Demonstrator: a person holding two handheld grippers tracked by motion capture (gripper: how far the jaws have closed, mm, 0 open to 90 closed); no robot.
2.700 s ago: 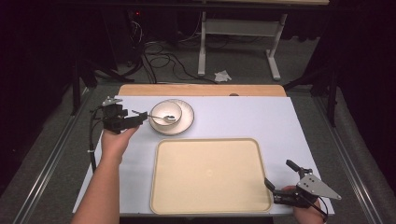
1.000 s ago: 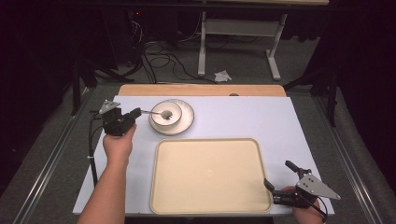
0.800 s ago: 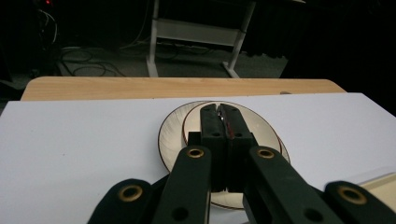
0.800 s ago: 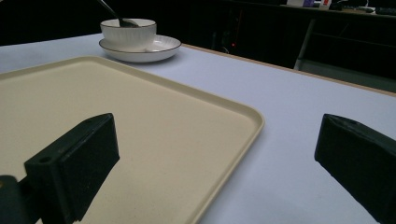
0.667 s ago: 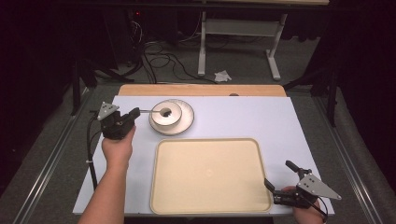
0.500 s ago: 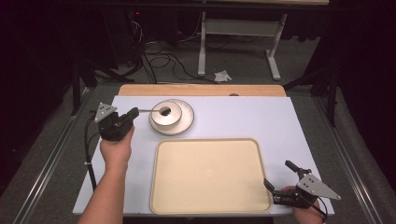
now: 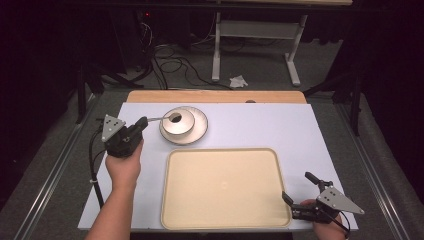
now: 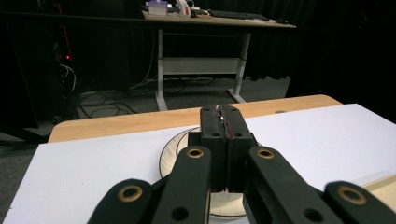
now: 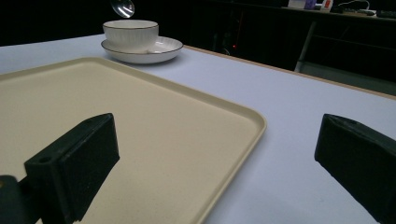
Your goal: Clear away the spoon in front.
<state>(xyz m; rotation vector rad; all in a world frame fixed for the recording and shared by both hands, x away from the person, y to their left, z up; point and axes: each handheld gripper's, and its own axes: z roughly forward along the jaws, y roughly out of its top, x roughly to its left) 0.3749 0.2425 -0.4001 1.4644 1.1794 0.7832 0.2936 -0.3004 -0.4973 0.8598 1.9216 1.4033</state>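
Dark floor with loose cables and a desk frame lies beyond a table [image 7: 250,125] covered by a pale sheet.

High view: the person's left forearm rises from the 6 o'clock edge, angled toward 12 o'clock, with the hand wrapped around the left gripper [image 7: 141,123]. Its jaws point toward 2 o'clock and are pressed together on the handle of a spoon [image 7: 167,118]. The spoon is thin and silver; its round head hangs over a white bowl [image 7: 178,125] that sits on a white plate [image 7: 199,131] at about 11 o'clock of a cream tray [image 7: 225,186]. The right gripper [image 7: 298,188] rests at the table's 5 o'clock corner, held by a hand partly cut off by the frame edge, its jaws spread apart and aimed toward 10 o'clock, just beside the tray's near right corner. No readable writing shows on any item.

Left gripper view: the two black jaws meet at centre, clamped on the spoon's metal handle [image 8: 220,112], seen edge-on as a bright sliver. The plate's [image 8: 170,154] rim curves behind them.

Right gripper view: the jaws stand wide apart at 8 and 4 o'clock. The tray's raised rim [image 9: 233,126] runs between them. At 11 o'clock the bowl [image 9: 130,33], ribbed and dark-rimmed, sits on the plate [image 9: 163,49], with the spoon's head [image 9: 123,7] hanging above it.
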